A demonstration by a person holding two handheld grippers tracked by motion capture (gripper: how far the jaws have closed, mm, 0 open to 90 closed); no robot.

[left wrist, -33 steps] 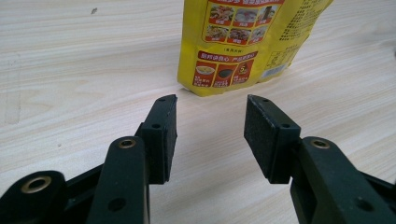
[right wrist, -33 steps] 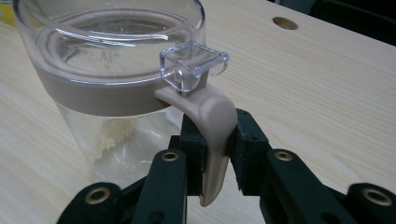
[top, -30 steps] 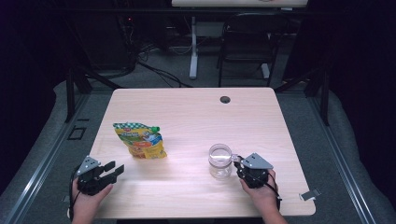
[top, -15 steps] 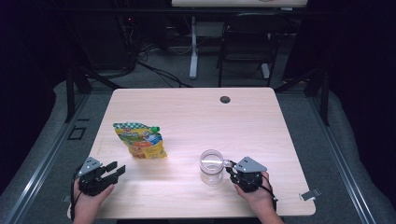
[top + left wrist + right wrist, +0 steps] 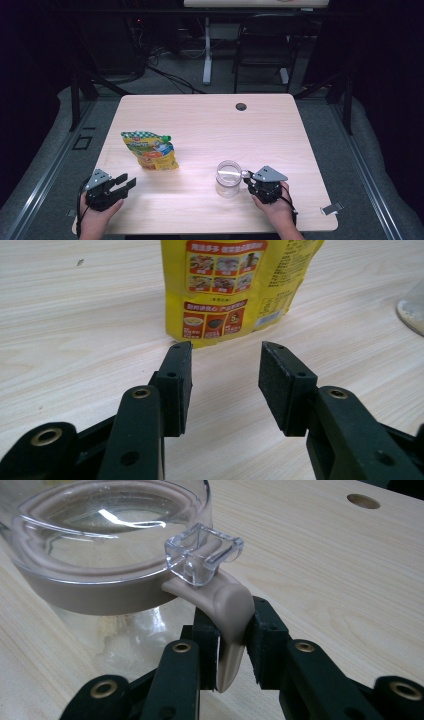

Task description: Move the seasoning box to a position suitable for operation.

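Your right gripper (image 5: 231, 645) was clamped on the beige latch tab (image 5: 231, 625) of the clear jar (image 5: 228, 178), both pads pressing its sides, with the jar standing upright on the table (image 5: 210, 120) just left of that hand in the high view. In the right gripper view the clear lid (image 5: 107, 535) sat closed inside its beige band, the transparent hinge block (image 5: 202, 552) directly above the tab. Your left gripper (image 5: 225, 367) rested low near the front left corner of the table with its jaws wide apart and nothing between them, aimed at the bottom edge of the yellow pouch (image 5: 235, 285), which lay flat just beyond the tips; the jaws had just been narrowing a little. To do this step well, you needed to keep the hold on the tab square, since its curved surface looked likely to slip out of the pads if pulled at an angle. The jar looked light and empty, so lifting the tab could have tipped or dragged it; a slow upward pull along the hinge's arc seemed safest, perhaps with the free gripper brought over to steady the glass wall.
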